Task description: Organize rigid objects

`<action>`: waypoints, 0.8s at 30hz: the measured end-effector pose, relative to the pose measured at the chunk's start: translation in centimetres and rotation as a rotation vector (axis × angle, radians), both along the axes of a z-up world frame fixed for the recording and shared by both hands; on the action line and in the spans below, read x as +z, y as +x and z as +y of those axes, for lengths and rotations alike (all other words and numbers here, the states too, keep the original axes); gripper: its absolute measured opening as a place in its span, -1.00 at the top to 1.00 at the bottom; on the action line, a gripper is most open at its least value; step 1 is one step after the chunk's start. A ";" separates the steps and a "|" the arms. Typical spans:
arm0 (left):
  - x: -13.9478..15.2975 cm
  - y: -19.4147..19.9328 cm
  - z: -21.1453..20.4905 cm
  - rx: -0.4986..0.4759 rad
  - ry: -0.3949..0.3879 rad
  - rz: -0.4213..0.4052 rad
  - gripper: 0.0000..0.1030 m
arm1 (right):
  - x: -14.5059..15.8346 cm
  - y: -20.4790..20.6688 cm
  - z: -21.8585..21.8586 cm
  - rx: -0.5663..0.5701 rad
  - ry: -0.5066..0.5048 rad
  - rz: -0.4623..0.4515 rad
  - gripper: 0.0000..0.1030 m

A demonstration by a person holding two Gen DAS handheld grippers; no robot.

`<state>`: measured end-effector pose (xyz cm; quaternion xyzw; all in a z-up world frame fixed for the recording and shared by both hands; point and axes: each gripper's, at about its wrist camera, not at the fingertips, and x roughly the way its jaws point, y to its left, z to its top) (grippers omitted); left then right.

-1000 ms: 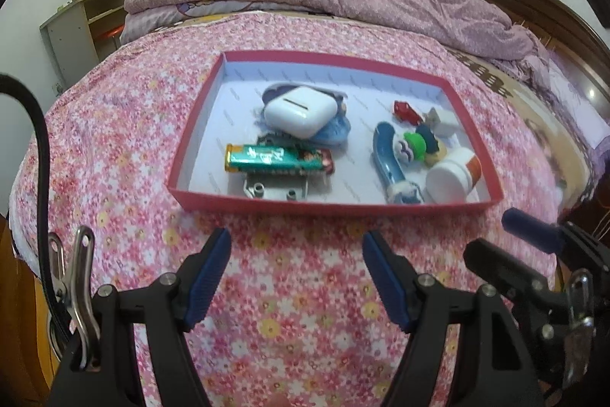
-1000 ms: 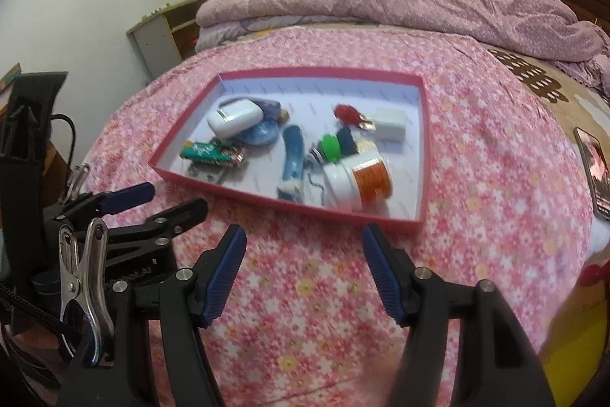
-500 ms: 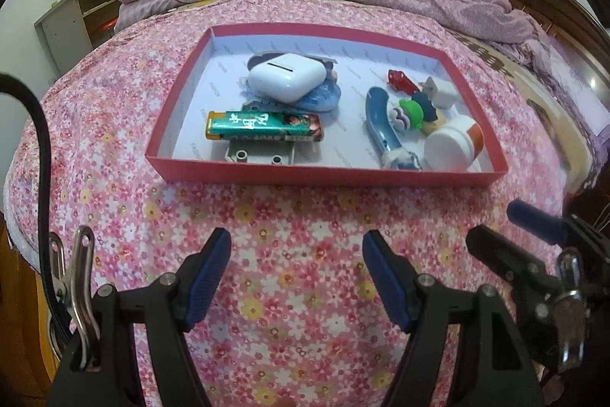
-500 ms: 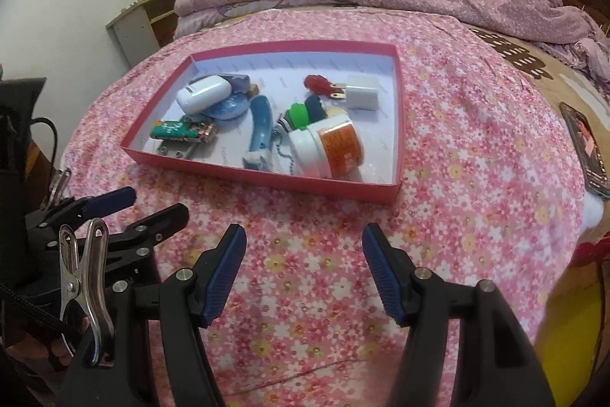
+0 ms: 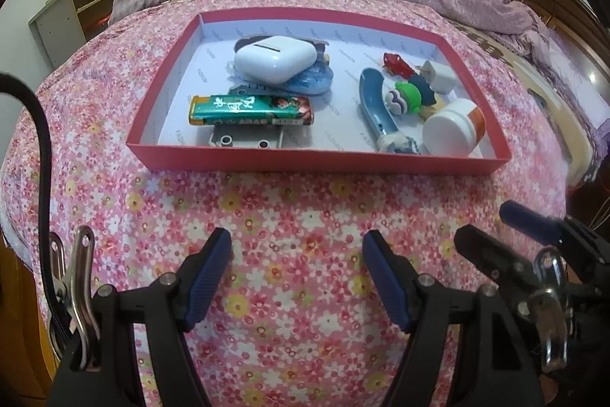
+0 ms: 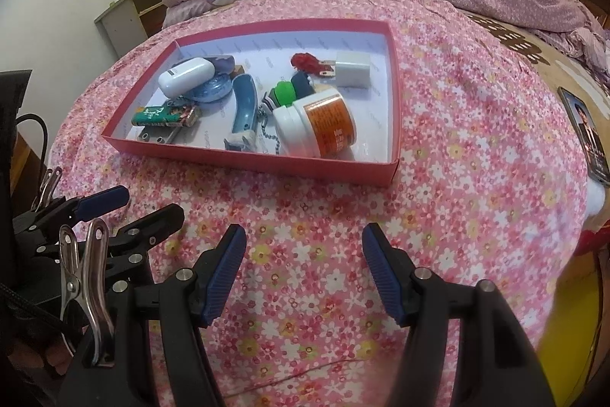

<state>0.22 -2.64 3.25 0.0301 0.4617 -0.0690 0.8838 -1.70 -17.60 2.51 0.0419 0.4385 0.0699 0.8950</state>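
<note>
Both the left gripper point(image 5: 296, 256) and the right gripper point(image 6: 304, 250) stood half open and empty before the red tray point(image 5: 305, 161), whose white bottle point(image 6: 318, 126), long axis slanting away, lay straight ahead of the right one, the nearer of the 2.

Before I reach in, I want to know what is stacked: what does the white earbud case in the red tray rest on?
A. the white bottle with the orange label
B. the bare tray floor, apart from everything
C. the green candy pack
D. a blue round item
D: the white earbud case lies on top of a blue round item in the red tray, apart from the green candy pack in front.
</note>
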 end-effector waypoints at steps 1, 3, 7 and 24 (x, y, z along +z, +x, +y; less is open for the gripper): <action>-0.1 0.0 0.0 0.001 -0.001 0.001 -0.45 | -0.1 0.0 0.0 0.000 0.001 0.002 -0.26; -0.1 0.1 0.0 0.002 -0.001 0.002 -0.45 | -0.2 0.1 -0.1 -0.001 0.003 0.008 -0.26; -0.3 0.1 0.1 0.003 -0.002 0.006 -0.45 | -0.4 0.0 0.0 -0.002 0.005 0.013 -0.26; -0.4 0.1 0.1 0.003 -0.001 0.007 -0.46 | -0.8 0.0 0.1 0.000 0.013 0.023 -0.26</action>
